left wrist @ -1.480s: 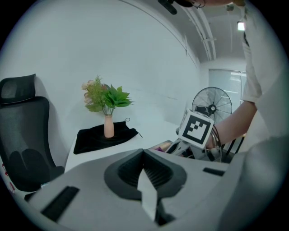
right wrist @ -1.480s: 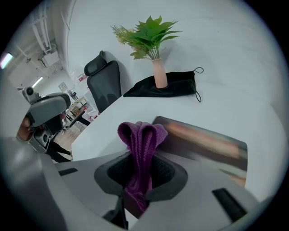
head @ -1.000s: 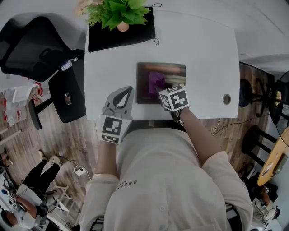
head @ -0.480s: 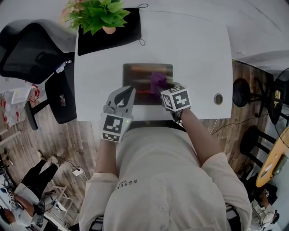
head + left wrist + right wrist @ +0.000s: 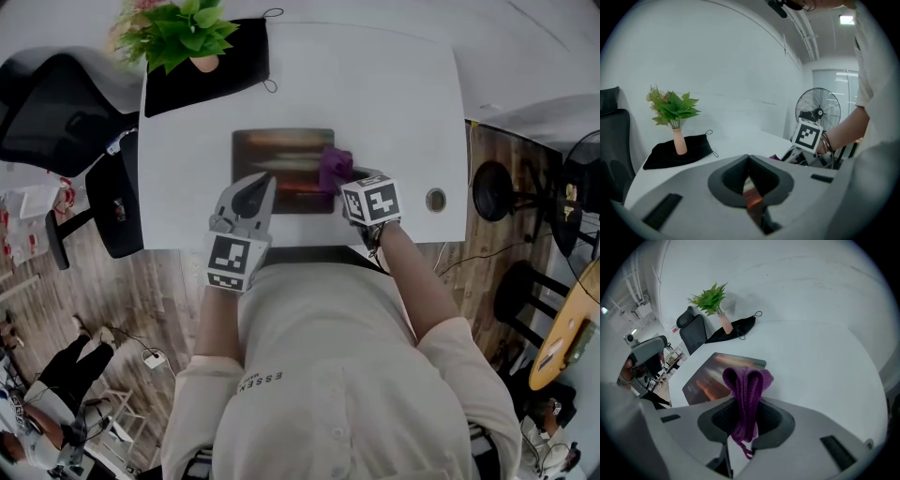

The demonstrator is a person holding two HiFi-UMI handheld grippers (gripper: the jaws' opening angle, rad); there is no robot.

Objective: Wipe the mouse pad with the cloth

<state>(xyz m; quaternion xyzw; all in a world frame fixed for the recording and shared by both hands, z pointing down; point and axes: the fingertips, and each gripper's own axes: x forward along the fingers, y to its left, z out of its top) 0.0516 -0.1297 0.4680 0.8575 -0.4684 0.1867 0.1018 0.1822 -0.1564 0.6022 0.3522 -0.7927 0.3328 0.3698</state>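
Observation:
The dark mouse pad (image 5: 281, 155) lies flat on the white table (image 5: 394, 112). A purple knitted cloth (image 5: 334, 167) rests at the pad's right edge, and my right gripper (image 5: 349, 184) is shut on it. In the right gripper view the cloth (image 5: 745, 380) bulges out past the right gripper (image 5: 747, 401) in a folded loop, with the mouse pad (image 5: 717, 373) just to its left. My left gripper (image 5: 255, 187) has its tip over the pad's near left part. In its own view the left gripper (image 5: 748, 159) is shut, with nothing held.
A potted green plant (image 5: 173, 33) stands on a black cloth (image 5: 211, 70) at the table's far left corner. A round cable hole (image 5: 436, 199) sits near the right front edge. A black office chair (image 5: 56, 103) stands left of the table, a fan (image 5: 818, 112) to the right.
The right gripper has dragged the purple cloth rightwards across the pad, from near its middle to its right edge. The left gripper's tip now lies over the pad's near left part.

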